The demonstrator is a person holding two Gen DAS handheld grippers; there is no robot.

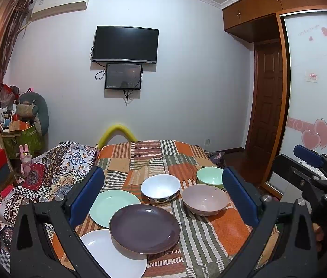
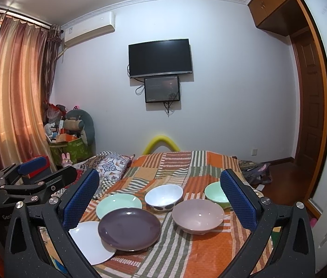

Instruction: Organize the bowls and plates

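Judging by the spread, barely begun: nothing gathered into one pile of plates or one nest of bowls. Nearest, left gripper (image 1: 162,199) and right gripper (image 2: 160,200), both gaping wide, holding nothing, raised clear of the crockery. Just ahead and below, purple plate (image 1: 145,228) overlapping white plate (image 1: 114,254) and green plate (image 1: 113,205). Right of those, separate, pink bowl (image 1: 205,199). Behind, white bowl (image 1: 160,188) with dotted base. Farthest, green bowl (image 1: 209,177), half hidden by a blue pad. All on the striped cloth (image 1: 209,236).
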